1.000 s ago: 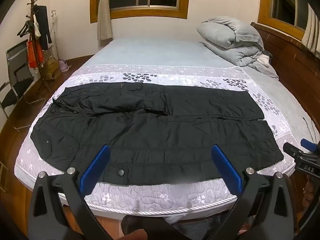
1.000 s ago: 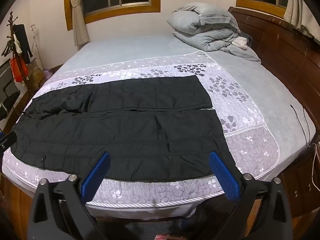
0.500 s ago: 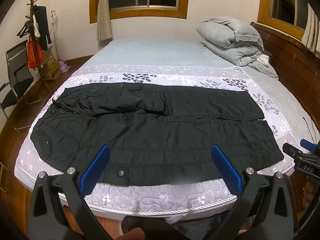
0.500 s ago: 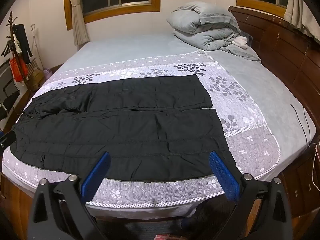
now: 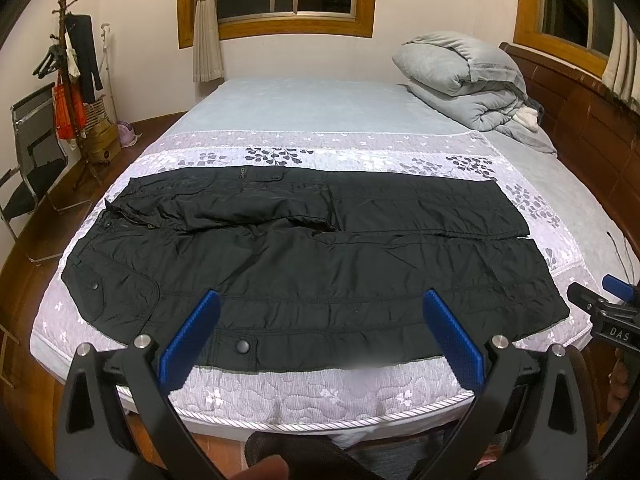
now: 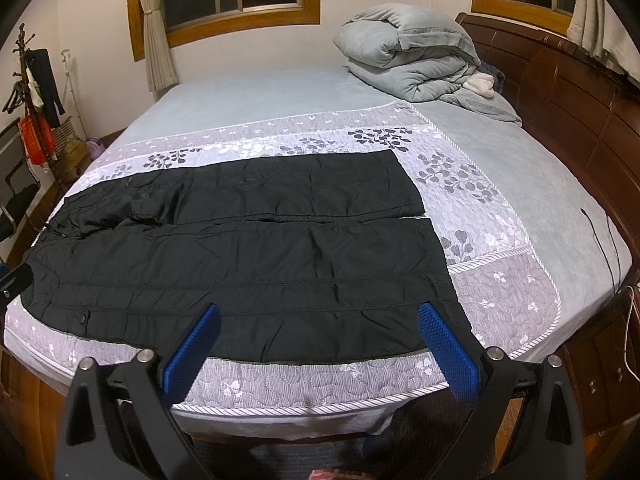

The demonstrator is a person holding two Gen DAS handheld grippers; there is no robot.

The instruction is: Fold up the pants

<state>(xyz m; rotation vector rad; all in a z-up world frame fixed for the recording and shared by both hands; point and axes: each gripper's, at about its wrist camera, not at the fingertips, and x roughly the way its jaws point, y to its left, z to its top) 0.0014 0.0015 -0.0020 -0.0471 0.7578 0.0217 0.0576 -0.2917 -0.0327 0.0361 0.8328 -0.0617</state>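
Note:
Black pants (image 5: 304, 264) lie spread flat across the near part of the bed, waist at the left, leg ends at the right; they also show in the right wrist view (image 6: 248, 264). My left gripper (image 5: 320, 320) is open and empty, held in front of the near edge of the pants around the middle. My right gripper (image 6: 318, 328) is open and empty, held in front of the near leg toward the cuff end. The right gripper's tip shows at the right edge of the left wrist view (image 5: 612, 312).
The bed (image 5: 320, 396) has a grey floral cover and a wooden headboard (image 6: 580, 92) at the right. A folded grey duvet (image 5: 464, 76) lies at the far right. A coat rack (image 5: 76, 80) and a folding chair (image 5: 32, 160) stand left.
Both views have shifted only slightly; the pants sit a little higher and closer in the left wrist view. Both grippers stay open and empty.

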